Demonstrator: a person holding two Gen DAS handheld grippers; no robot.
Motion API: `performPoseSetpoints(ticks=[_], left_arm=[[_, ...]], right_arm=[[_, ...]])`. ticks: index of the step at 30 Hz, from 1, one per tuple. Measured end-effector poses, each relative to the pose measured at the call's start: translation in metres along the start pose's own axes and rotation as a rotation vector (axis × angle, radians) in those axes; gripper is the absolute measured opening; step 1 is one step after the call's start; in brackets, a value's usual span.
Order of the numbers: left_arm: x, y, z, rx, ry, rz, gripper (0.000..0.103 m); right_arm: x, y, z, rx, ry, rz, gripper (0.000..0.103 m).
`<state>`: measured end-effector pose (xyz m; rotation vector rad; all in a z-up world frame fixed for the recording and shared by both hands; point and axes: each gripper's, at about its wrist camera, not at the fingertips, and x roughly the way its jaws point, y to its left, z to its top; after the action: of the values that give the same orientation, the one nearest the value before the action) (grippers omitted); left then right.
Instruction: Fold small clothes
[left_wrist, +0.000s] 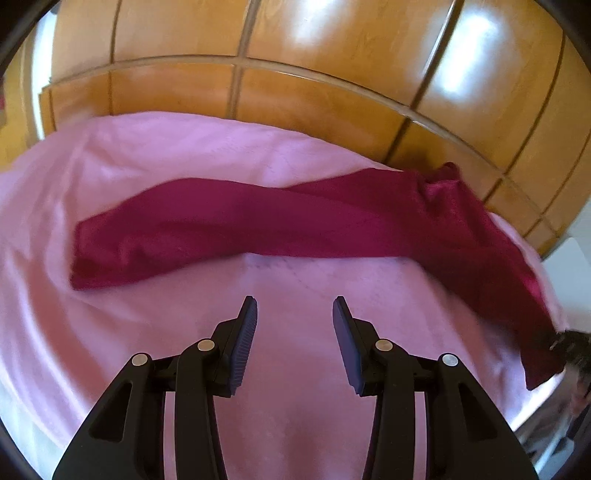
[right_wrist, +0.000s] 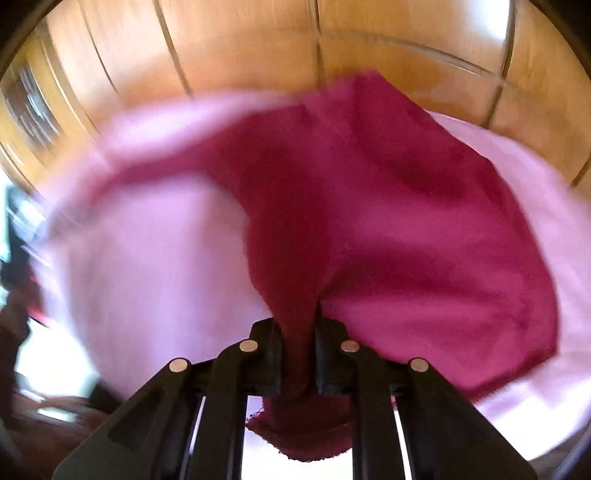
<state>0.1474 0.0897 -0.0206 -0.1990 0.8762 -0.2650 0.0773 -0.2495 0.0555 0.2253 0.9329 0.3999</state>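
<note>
Pinching one end of the dark red garment (right_wrist: 369, 206), your right gripper (right_wrist: 299, 332) has its jaws closed tight on a bunched strip of cloth, and a frayed tail hangs out behind the fingers at 6 o'clock in the right wrist view. From that pinch the fabric fans outward toward 12 and 2 o'clock, and one long narrow arm of it trails off toward 10 o'clock over the pink sheet (right_wrist: 155, 258). That view is smeared by motion, so you cannot tell how much of the cloth is lifted off the sheet and how much lies on it.

Your left gripper (left_wrist: 294, 306) stands spread wide with nothing between its pads (left_wrist: 246, 334), which hover over bare pink sheet (left_wrist: 147, 155). In its view the garment (left_wrist: 258, 218) lies ahead at 12 o'clock, apart from the fingertips, stretched as a long band from 10 o'clock across to 3 o'clock. There it drops toward the lower right edge of the frame, where the dark shape at its end is probably your right gripper.

By my judgement the fold is barely begun. The piece reads as a drawn-out, partly twisted strip with a crumpled lump at its far right, not a flat spread shape, and no neat crease is visible. What remains seems to be taking the free left end with your open gripper, flattening the cloth, and then making the folds. Wooden cabinet panels (left_wrist: 332, 55) rise just behind the sheet.
</note>
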Motion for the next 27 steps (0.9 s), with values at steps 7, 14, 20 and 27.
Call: performPoseSetpoints(ticks=[7,14,20,27], left_arm=[[-0.002,-0.005,-0.002,-0.014,0.026,-0.152,0.053],[0.016,0.006,-0.003,-0.142,0.069,-0.21,0.067],[0.029,0.011,0.002,-0.155,0.056,-0.052,0.067],[0.047,0.012,0.038,-0.063,-0.005,0.161,0.067]], right_arm=[[-0.049,0.021,0.009,0.089,-0.09,0.646,0.02],[0.001,0.028,-0.026,0.084,0.039,0.59,0.074],[-0.017,-0.051,-0.022,0.253,-0.106,0.225,0.07],[-0.011,-0.171,0.015,0.455,-0.178,-0.256,0.064]])
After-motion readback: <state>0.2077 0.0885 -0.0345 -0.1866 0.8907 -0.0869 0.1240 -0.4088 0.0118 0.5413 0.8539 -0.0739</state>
